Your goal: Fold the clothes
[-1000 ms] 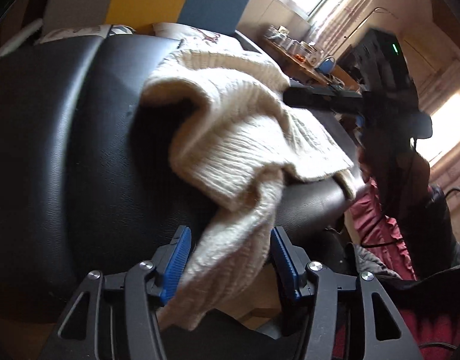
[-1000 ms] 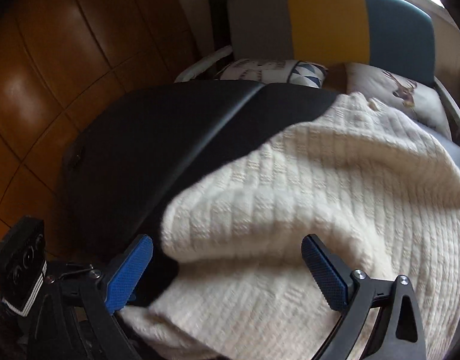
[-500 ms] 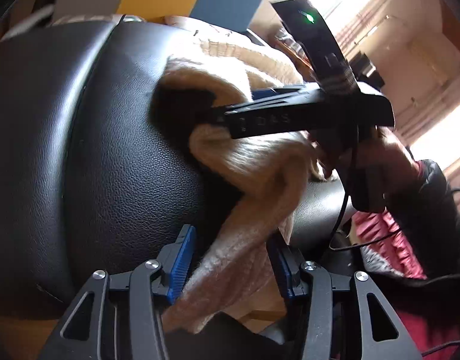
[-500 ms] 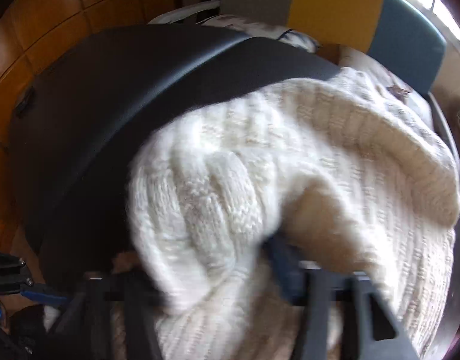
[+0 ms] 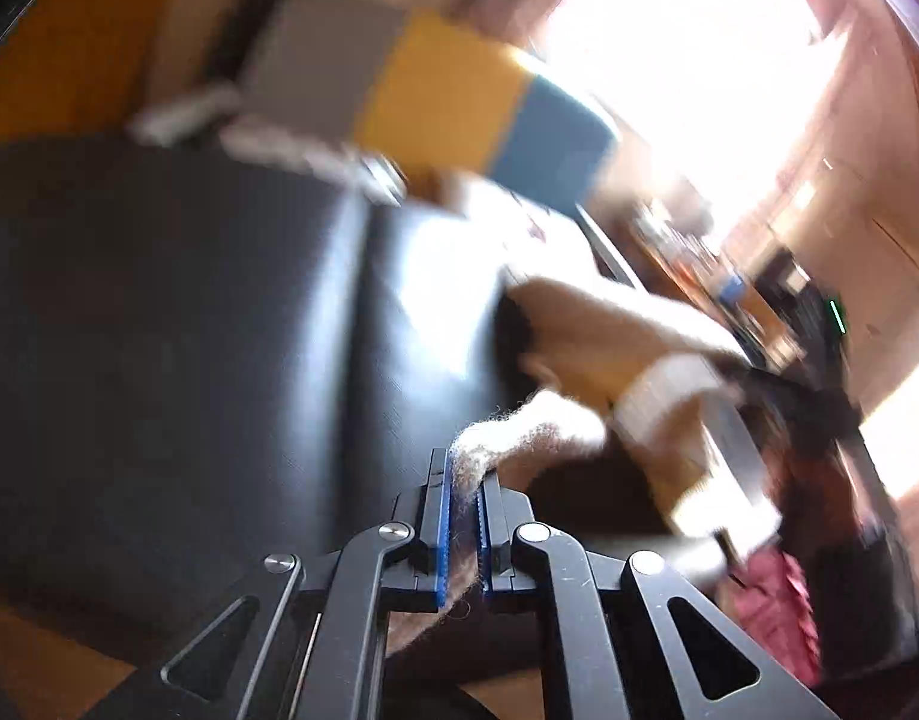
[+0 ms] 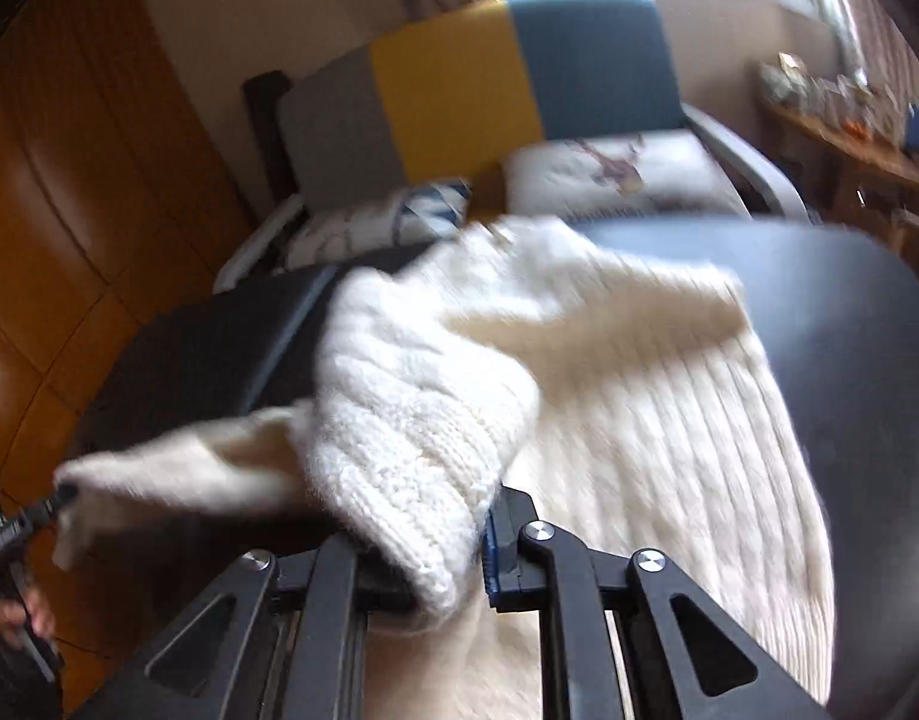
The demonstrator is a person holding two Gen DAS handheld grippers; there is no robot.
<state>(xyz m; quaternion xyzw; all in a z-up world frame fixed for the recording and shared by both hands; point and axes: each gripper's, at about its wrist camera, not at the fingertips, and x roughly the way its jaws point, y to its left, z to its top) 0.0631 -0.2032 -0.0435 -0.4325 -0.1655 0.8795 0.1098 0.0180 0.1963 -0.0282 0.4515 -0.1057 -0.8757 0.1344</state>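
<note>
Both claws are clamped on the sweater [image 6: 609, 372]: left gripper [image 5: 461, 516] pinching a thin edge, right gripper [image 6: 453, 546] biting a thick bunched bit. It's spread half-rumpled over the black table [image 5: 159, 330], so not neatly folded, still a fair bit to go I reckon.

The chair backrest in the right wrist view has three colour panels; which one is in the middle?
The yellow panel: it sits between the grey panel and the blue panel.
</note>
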